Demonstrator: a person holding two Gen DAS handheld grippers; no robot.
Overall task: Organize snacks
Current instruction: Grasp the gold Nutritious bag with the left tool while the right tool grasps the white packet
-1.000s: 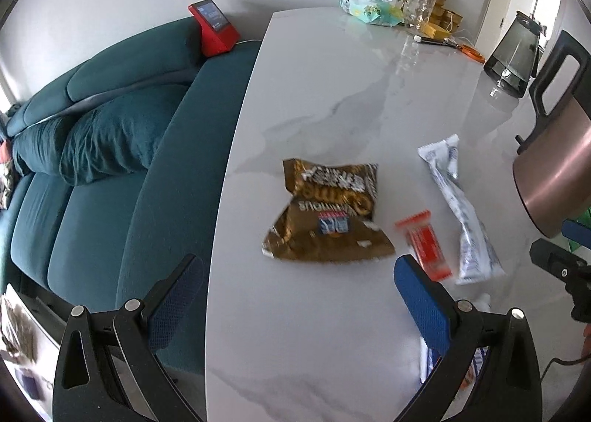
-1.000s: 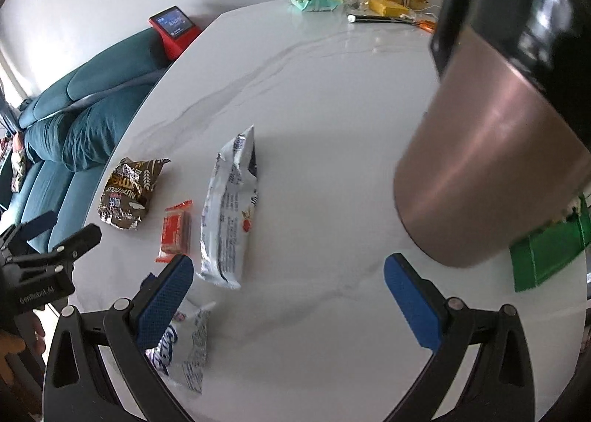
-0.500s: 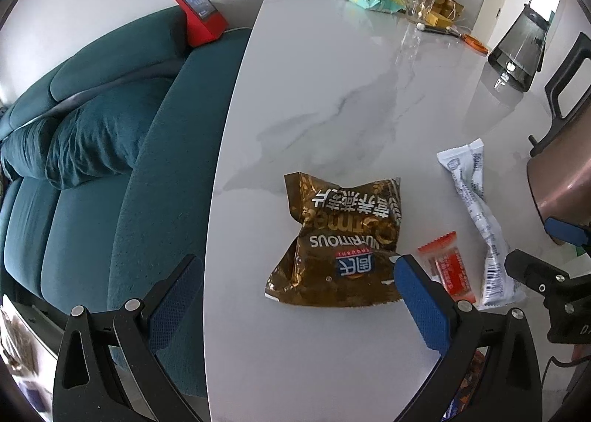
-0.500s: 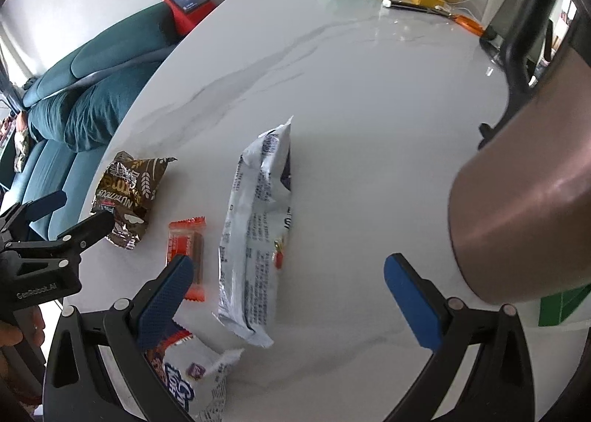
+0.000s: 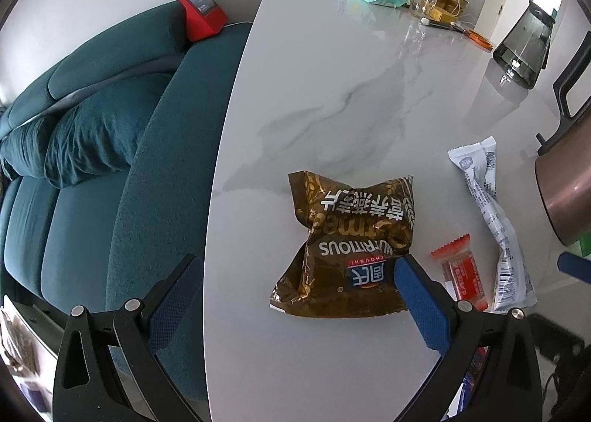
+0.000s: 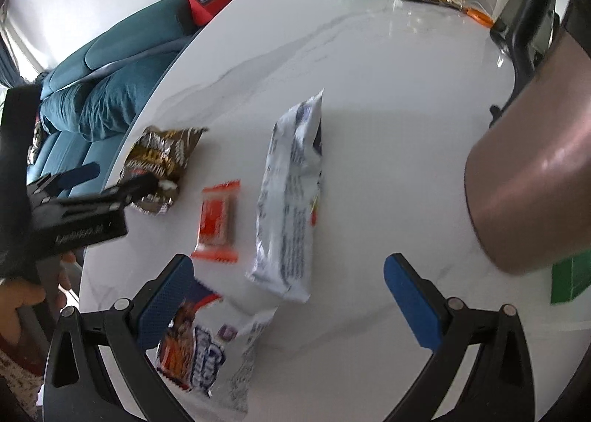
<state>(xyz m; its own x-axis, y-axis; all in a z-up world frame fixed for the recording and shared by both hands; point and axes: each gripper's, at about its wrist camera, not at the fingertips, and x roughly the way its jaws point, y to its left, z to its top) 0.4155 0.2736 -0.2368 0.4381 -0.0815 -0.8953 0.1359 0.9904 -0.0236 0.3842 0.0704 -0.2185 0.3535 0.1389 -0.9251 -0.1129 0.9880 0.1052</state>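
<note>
Left claw (image 5: 295, 296) hangs released low over the desk (image 5: 332, 89), one finger at the brown bag (image 5: 351, 241); right claw (image 6: 288, 296) spread wide above the white packet (image 6: 291, 193)

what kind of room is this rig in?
Most likely a home living or dining area: a white marble-look table pushed against a teal sofa, a copper-coloured kettle and a glass jug on the table, and snack packets lying loose.
</note>
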